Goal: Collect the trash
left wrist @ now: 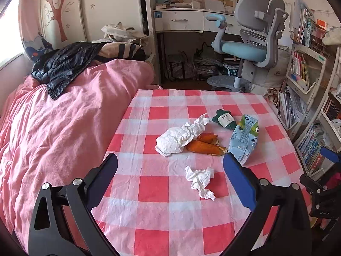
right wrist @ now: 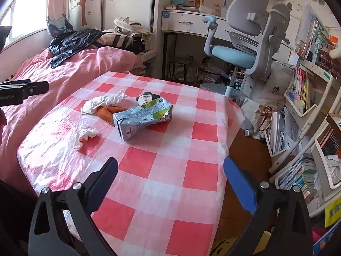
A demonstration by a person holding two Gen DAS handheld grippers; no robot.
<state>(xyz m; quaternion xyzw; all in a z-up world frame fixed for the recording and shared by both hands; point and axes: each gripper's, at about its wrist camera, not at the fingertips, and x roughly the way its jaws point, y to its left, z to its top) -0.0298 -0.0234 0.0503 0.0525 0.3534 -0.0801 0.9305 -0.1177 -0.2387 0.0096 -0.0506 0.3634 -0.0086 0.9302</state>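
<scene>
On the red-and-white checked table (left wrist: pixel 153 188) lie a small crumpled tissue (left wrist: pixel 201 181), a larger crumpled tissue (left wrist: pixel 181 136), an orange carrot-like scrap (left wrist: pixel 205 146), a crushed light-blue carton (left wrist: pixel 245 138) and a dark green item with a label (left wrist: pixel 224 119). My left gripper (left wrist: pixel 170 166) is open, low over the table, with the small tissue just ahead between its fingers, untouched. In the right wrist view the carton (right wrist: pixel 142 117), small tissue (right wrist: pixel 85 135), larger tissue (right wrist: pixel 102 103) and green item (right wrist: pixel 147 98) lie ahead of my open, empty right gripper (right wrist: pixel 170 170).
A bed with a pink duvet (left wrist: pixel 64 123) and a black jacket (left wrist: pixel 64 64) borders the table's left side. A grey-blue desk chair (left wrist: pixel 251 42) and desk stand beyond the far edge. Bookshelves (left wrist: pixel 304 106) crowd the right. Bare floor (right wrist: pixel 245 149) shows past the table's right edge.
</scene>
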